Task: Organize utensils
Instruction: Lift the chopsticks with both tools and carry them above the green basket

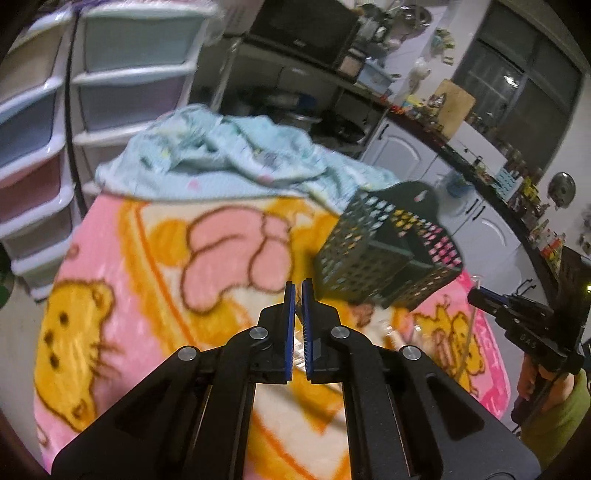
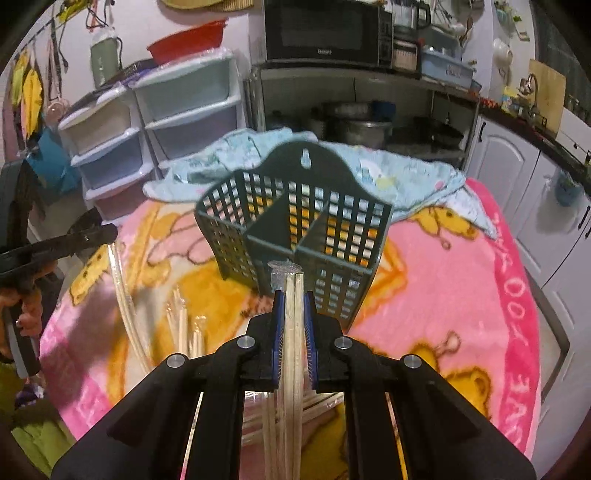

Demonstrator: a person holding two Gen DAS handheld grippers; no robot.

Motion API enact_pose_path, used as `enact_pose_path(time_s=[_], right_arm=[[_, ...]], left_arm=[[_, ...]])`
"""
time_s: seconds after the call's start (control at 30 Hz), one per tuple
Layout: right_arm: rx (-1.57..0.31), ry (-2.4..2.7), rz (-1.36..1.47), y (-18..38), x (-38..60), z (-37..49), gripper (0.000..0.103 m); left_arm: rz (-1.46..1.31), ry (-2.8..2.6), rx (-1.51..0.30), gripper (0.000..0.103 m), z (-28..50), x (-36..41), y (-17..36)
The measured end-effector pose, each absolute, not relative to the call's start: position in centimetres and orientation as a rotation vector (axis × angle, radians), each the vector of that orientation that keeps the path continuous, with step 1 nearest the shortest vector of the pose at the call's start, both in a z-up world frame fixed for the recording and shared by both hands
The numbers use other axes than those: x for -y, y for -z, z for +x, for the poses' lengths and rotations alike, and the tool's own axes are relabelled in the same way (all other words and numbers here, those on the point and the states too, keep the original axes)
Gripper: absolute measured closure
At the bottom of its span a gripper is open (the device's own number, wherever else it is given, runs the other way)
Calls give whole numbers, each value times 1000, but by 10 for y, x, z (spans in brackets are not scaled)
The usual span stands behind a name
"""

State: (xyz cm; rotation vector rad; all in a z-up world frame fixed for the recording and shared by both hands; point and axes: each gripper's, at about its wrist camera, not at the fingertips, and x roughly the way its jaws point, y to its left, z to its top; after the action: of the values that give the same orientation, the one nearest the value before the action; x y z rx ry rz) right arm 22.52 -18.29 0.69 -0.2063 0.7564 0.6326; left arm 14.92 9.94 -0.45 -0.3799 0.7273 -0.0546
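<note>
A dark green perforated utensil basket (image 2: pixel 295 229) with inner dividers stands on the pink cartoon blanket (image 2: pixel 443 280); in the left wrist view the basket (image 1: pixel 388 243) is right of centre and looks tilted. My right gripper (image 2: pixel 293 295) is shut on a pair of pale wooden chopsticks (image 2: pixel 293 280) in a clear wrapper, its tip just short of the basket's near wall. My left gripper (image 1: pixel 298 291) is shut with nothing visible between its blue pads (image 1: pixel 290 325). It hangs above the blanket left of the basket. More wrapped chopsticks (image 2: pixel 184 325) lie below on the left.
A crumpled light blue cloth (image 2: pixel 388 173) lies behind the basket. Plastic drawer units (image 2: pixel 177 110) and a shelf with a microwave (image 2: pixel 325 33) and pots stand beyond. White cabinets (image 2: pixel 517 166) run along the right. A clear curved plastic rim (image 2: pixel 122 295) surrounds the loose chopsticks.
</note>
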Motion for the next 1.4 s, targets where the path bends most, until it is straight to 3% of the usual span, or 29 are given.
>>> enact_pose_path(time_s=[0.7, 1.4], right_arm=[[-570, -633, -94, -76, 216, 207, 93], [-367, -558, -16, -163, 256, 217, 93]], left_arm=[[-241, 288, -558, 102, 157, -16, -96], [-181, 299, -438, 102, 207, 14, -168]])
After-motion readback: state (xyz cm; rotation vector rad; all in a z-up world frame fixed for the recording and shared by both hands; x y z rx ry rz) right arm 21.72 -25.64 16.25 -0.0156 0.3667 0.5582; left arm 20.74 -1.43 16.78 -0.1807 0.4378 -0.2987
